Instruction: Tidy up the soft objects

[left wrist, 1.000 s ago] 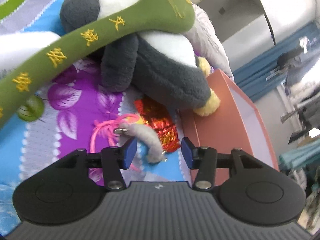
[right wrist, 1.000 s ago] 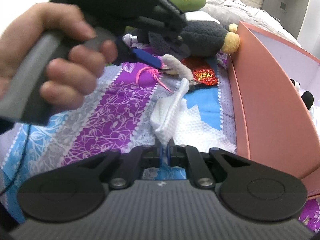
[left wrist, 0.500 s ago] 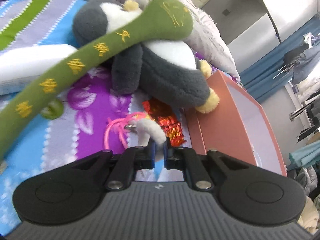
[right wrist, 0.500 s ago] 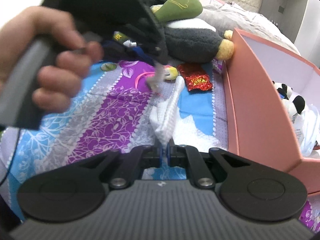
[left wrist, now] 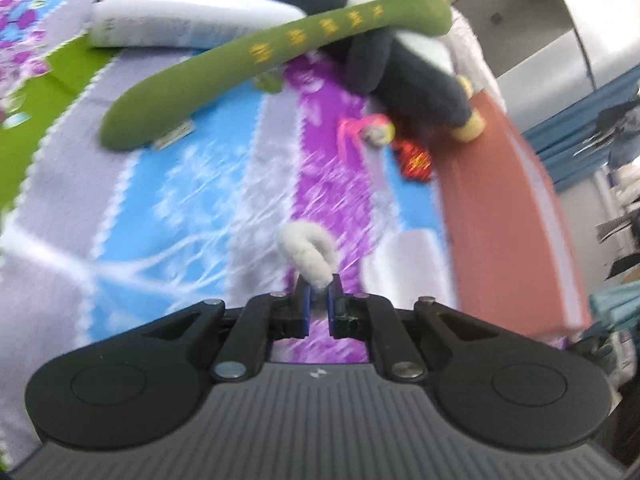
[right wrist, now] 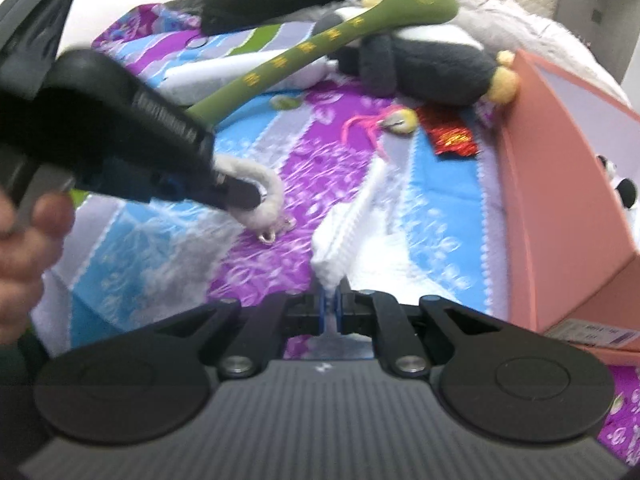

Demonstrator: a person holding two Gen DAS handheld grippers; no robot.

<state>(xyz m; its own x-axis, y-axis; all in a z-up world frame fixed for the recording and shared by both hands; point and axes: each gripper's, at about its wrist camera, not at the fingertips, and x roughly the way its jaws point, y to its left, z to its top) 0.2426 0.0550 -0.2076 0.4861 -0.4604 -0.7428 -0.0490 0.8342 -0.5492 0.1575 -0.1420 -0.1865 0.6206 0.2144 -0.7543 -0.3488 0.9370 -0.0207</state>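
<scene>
On bedspread (right wrist: 168,248), two plush toys (penguin (right wrist: 432,68), snake (right wrist: 320,44))

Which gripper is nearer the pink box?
Right. The right gripper, holding a white cloth, sits beside the pink box; the left gripper is farther off.

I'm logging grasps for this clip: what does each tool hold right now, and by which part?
Left tool: shut on one end of the curved grey fuzzy strap. Right tool: shut on the near corner of the white textured cloth.

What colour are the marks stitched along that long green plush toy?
Yellow, running in a row along the green plush toy; the left wrist view shows it best.
</scene>
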